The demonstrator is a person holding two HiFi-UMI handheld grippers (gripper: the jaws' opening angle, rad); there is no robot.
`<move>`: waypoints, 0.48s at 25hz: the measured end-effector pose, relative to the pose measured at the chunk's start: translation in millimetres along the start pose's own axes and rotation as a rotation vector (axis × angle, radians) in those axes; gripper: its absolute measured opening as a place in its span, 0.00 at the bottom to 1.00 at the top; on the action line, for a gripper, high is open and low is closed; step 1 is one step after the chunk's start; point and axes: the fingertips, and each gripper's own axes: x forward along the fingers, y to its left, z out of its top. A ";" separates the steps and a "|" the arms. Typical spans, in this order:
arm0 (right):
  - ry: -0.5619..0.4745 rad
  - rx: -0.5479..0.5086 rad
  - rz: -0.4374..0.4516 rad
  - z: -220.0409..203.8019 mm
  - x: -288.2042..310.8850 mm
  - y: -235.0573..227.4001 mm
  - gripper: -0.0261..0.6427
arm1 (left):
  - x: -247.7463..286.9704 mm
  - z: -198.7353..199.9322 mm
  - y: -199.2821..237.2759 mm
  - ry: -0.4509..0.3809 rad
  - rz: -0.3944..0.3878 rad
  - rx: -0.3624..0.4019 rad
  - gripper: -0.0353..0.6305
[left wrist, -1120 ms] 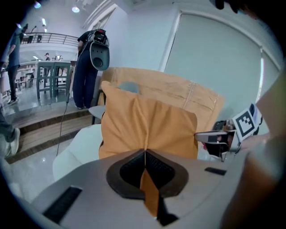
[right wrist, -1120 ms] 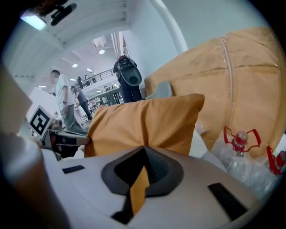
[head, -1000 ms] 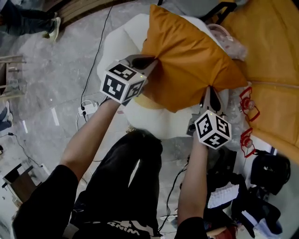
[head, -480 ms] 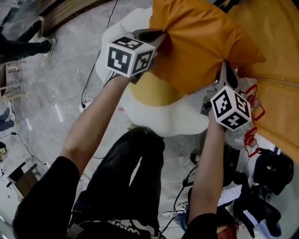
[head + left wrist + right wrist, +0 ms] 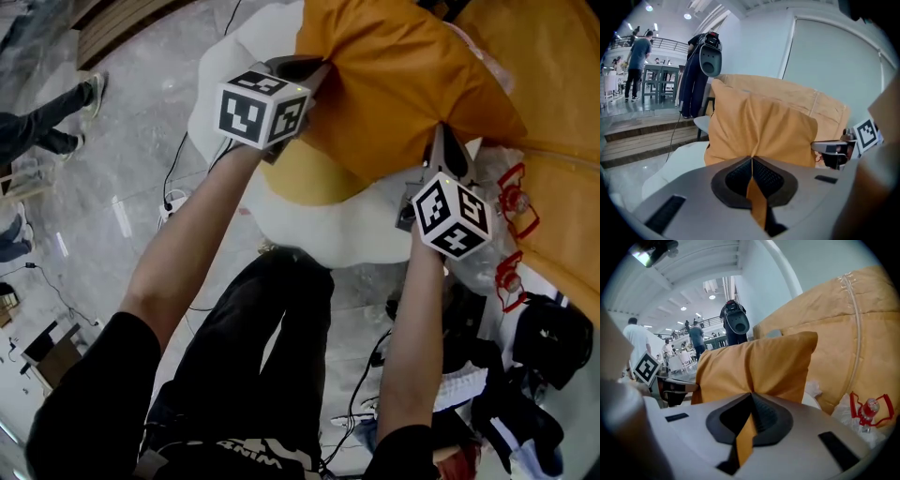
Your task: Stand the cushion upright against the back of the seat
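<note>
Both claws are clamping fully shut on thin pinches of fabric, the left gripper (image 5: 307, 70) and right gripper (image 5: 441, 142) dangling the orange cushion (image 5: 403, 84) over the white seat (image 5: 309, 230), and I'm thinking so little cloth could be slipping free, dropping it flat.

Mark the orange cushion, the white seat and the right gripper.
orange cushion (image 5: 403, 84): head view, middle of its broad face.
white seat (image 5: 323, 239): head view, bare front edge.
right gripper (image 5: 751, 397): right gripper view, its tips, shut on the cushion's fabric.
</note>
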 end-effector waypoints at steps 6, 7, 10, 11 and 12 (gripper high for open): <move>0.052 -0.020 0.008 -26.6 3.1 0.8 0.08 | 4.9 -27.9 3.2 0.023 0.008 -0.026 0.07; 0.051 -0.022 0.007 -26.9 2.6 0.9 0.08 | 4.3 -28.4 3.4 0.017 0.013 -0.024 0.07; 0.047 -0.032 0.002 -25.5 2.2 -1.1 0.08 | 4.0 -26.4 5.5 0.004 0.034 -0.006 0.13; 0.046 -0.039 0.003 -25.2 1.7 -1.1 0.08 | 3.2 -25.9 6.2 -0.002 0.039 -0.002 0.15; 0.045 -0.047 0.004 -25.3 0.5 -1.0 0.08 | 1.9 -26.0 6.4 -0.009 0.042 -0.002 0.15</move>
